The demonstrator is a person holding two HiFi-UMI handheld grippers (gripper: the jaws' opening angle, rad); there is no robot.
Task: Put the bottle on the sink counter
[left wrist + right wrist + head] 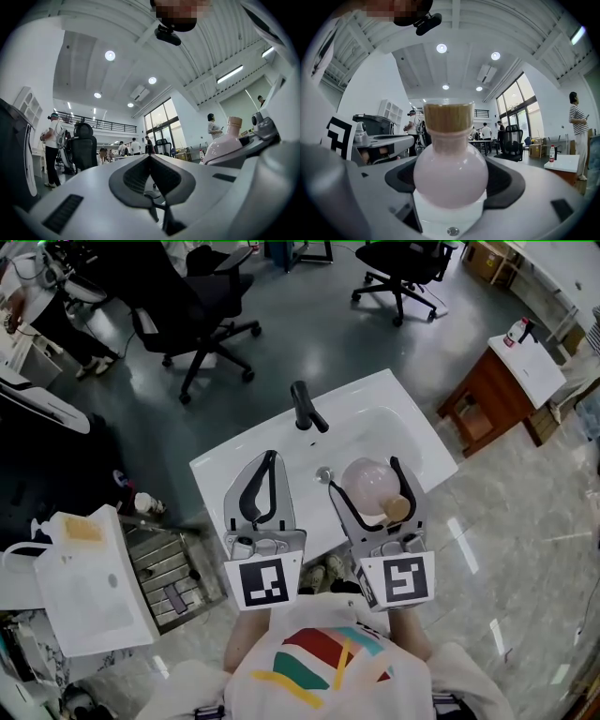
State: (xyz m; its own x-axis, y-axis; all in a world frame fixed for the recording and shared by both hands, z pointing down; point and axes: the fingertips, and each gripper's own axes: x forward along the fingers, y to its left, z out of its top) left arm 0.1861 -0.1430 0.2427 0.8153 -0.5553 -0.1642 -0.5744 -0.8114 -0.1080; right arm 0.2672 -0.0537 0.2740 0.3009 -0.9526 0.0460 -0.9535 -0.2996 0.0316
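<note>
- bottle (450,176): pink, round body, short neck, cork-coloured cap (447,117); the body sits square between the right gripper's jaws, pads pressed on both of its sides.
- right gripper (366,476): jaws spread wide to the width of the body and clamped on it; nothing else in the grip.
- In the head view the bottle shows over the bowl of the white sink (412,442), at about 4 o'clock from the drain (323,474). Its cap points to 5 o'clock, toward the person. It is carried in the jaws, not standing on the counter.
- left gripper (271,465): jaws pressed together tip to tip, nothing between them. It is at 9 o'clock from the right gripper, near the sink's front edge.
- In the left gripper view the bottle shows at 3 o'clock, neck up.
- black faucet (307,409): at 12 o'clock on the sink, beyond both grippers.
- marker cubes (265,582): one on each gripper, at 6 o'clock of the jaws, close to the person's shirt (323,662).
- wooden cabinet (487,399) with a white top: 2 o'clock from the sink, well apart.
- black office chair (202,310): 11 o'clock, on the grey floor.
- white cabinet (89,582): 8 o'clock from the sink.
</note>
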